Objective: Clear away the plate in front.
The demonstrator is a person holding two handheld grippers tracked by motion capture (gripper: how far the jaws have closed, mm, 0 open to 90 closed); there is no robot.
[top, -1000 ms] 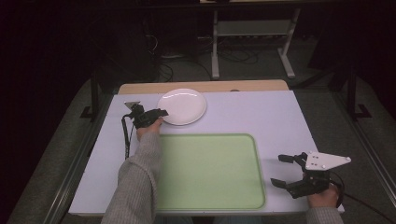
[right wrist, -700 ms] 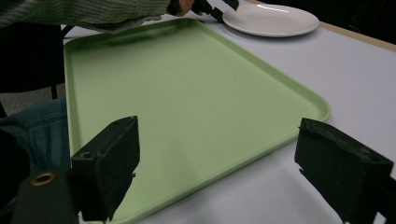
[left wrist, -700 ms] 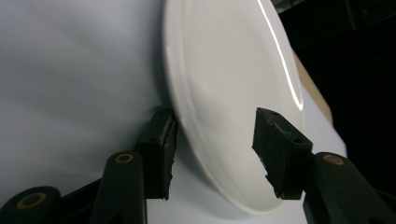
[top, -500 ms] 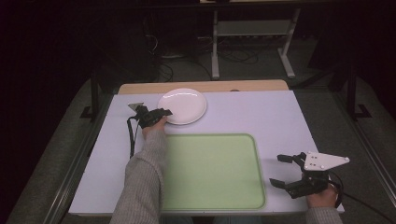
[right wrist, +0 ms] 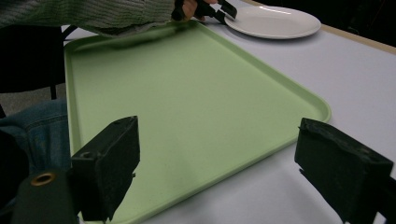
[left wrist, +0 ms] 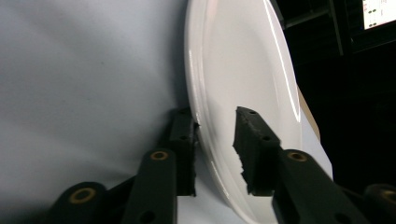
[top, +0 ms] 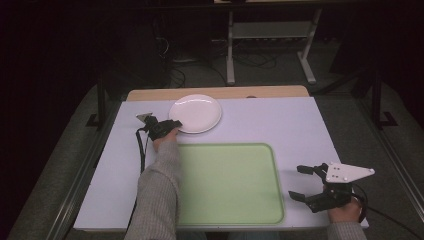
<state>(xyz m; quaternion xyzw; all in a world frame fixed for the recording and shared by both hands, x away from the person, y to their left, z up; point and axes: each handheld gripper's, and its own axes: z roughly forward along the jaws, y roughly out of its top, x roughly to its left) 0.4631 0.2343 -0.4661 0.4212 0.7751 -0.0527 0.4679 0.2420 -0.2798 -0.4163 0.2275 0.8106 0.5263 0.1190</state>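
Observation:
A white plate (top: 196, 113) lies at the back of the table, just beyond a green tray (top: 225, 146). My left gripper (top: 176, 123) is at the plate's near left rim. In the left gripper view the plate (left wrist: 238, 70) stands edge-on, and my left gripper (left wrist: 217, 123) straddles its rim: one jaw lies under the rim, the other over the plate's face, with a gap left above the rim. My right gripper (top: 296, 182) hovers wide open off the tray's front right corner. From there the tray (right wrist: 177, 84) spreads ahead between its jaws (right wrist: 217, 144), with the plate (right wrist: 273, 21) and the left gripper (right wrist: 224, 11) beyond.
The table top (top: 300, 125) is pale lilac with a wooden strip (top: 215, 93) along its far edge. A grey sleeve (top: 157, 195) crosses the tray's left rim. Dark floor, cables and a stand leg (top: 230, 45) lie behind the table.
My left gripper has slid right toward the plate, and its jaws now sit around the plate's rim. The right gripper has stayed in place.

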